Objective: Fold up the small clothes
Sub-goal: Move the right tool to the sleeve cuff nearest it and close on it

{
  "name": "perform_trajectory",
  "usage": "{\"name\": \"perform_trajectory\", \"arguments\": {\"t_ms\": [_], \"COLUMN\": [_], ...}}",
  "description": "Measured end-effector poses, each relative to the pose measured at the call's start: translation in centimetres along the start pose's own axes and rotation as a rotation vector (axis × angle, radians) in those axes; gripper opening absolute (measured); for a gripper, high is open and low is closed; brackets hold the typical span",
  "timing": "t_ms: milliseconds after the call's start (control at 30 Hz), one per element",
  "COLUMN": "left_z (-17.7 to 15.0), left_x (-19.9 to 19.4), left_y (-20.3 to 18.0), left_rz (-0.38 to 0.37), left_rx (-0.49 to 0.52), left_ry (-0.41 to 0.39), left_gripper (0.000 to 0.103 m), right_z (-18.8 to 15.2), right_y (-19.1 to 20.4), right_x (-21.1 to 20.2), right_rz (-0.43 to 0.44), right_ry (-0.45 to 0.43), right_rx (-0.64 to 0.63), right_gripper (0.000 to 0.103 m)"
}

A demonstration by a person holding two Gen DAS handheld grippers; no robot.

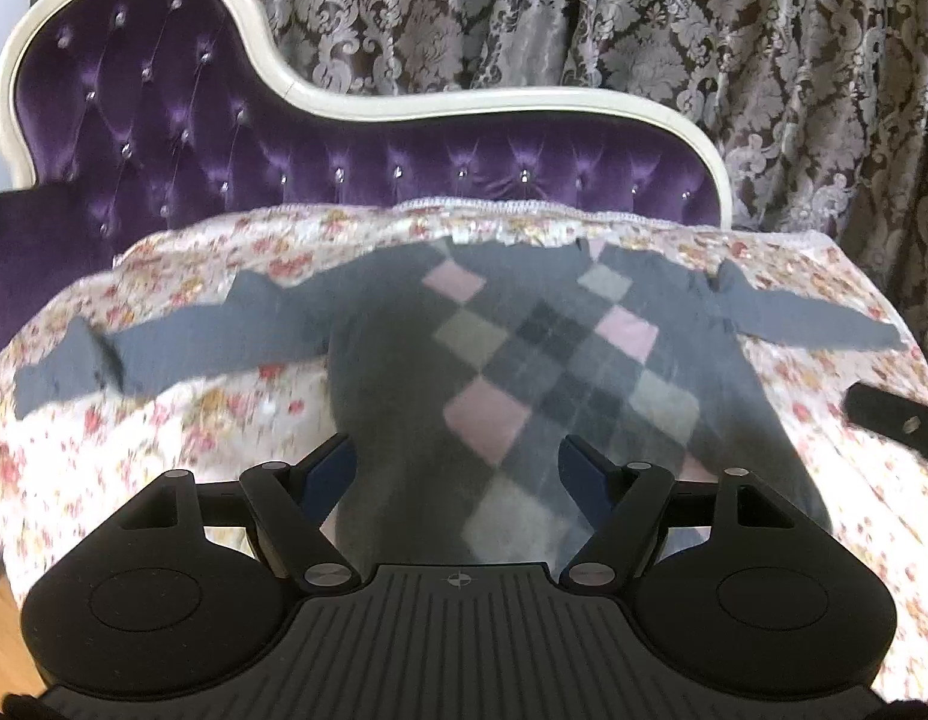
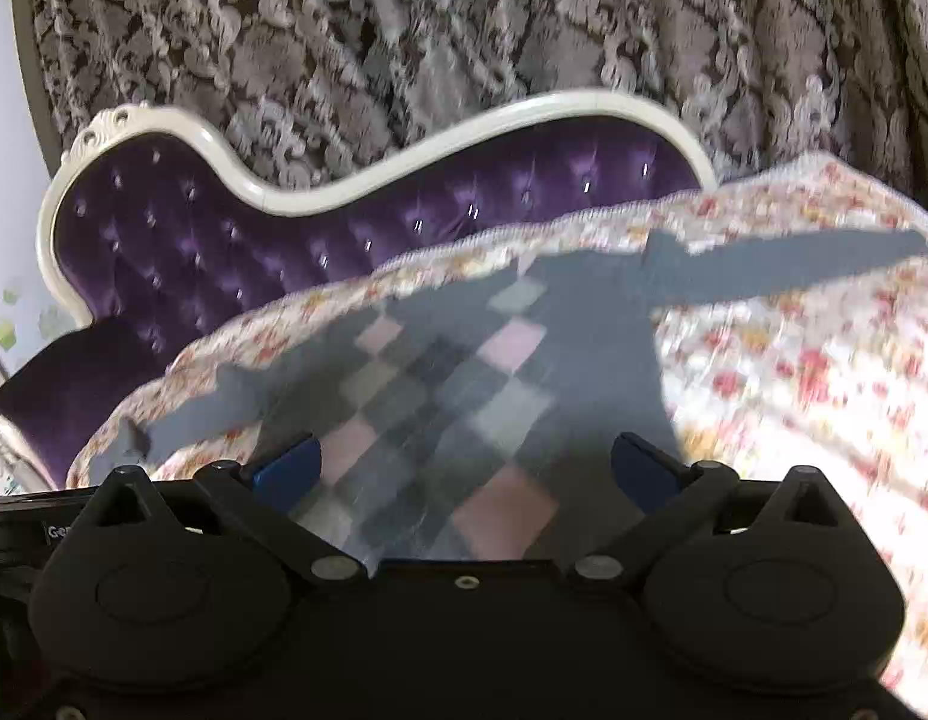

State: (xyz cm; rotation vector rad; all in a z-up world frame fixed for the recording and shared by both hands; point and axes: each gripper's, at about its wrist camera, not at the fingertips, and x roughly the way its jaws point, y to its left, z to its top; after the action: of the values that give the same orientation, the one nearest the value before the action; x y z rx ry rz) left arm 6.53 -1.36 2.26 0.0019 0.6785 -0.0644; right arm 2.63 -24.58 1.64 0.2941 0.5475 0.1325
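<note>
A small grey sweater (image 1: 404, 372) with a pink and grey argyle front lies flat on a floral blanket (image 1: 194, 420), sleeves spread out to both sides. It also shows in the right wrist view (image 2: 583, 324). My left gripper (image 1: 458, 462) is open and empty above the sweater's lower body. My right gripper (image 2: 464, 462) is open and empty over the sweater's hem. The right gripper's edge (image 1: 895, 420) shows at the right of the left wrist view. Both views are blurred.
The blanket covers the seat of a purple tufted chaise (image 1: 164, 120) with a white carved frame (image 1: 464, 102). Patterned curtains (image 1: 703, 30) hang behind. Wood floor (image 1: 2, 636) shows at the lower left.
</note>
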Motion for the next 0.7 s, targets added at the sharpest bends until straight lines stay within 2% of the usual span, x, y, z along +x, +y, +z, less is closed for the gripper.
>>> {"name": "perform_trajectory", "arguments": {"t_ms": [133,233,333,500,600,700], "left_z": [0.2,-0.7,-1.9,-3.4,-4.3,-5.1], "left_x": [2.8,5.1,7.3,9.6,10.0,10.0], "left_y": [-0.7,-1.0,-1.2,-1.1,-0.8,-0.4], "left_rz": [0.002,0.009,0.023,0.028,0.017,-0.001], "left_rx": [0.001,0.010,0.022,0.029,0.021,0.005], "left_ry": [0.023,0.065,0.100,0.135,0.098,0.046], "left_gripper": [0.073,0.073,0.073,0.073,0.073,0.080], "right_z": [2.0,3.0,4.0,5.1,5.8,6.4], "right_y": [-2.7,-5.1,-9.3,-17.2,-21.9,-25.6], "right_x": [0.9,2.5,4.8,8.2,9.8,11.2], "right_rz": [-0.032,-0.064,-0.091,-0.202,-0.262,-0.324], "right_ry": [-0.058,-0.042,-0.003,0.029,0.022,0.009], "right_rx": [-0.025,0.000,0.062,0.182,0.253,0.303], "right_gripper": [0.102,0.102,0.101,0.089,0.078,0.076]}}
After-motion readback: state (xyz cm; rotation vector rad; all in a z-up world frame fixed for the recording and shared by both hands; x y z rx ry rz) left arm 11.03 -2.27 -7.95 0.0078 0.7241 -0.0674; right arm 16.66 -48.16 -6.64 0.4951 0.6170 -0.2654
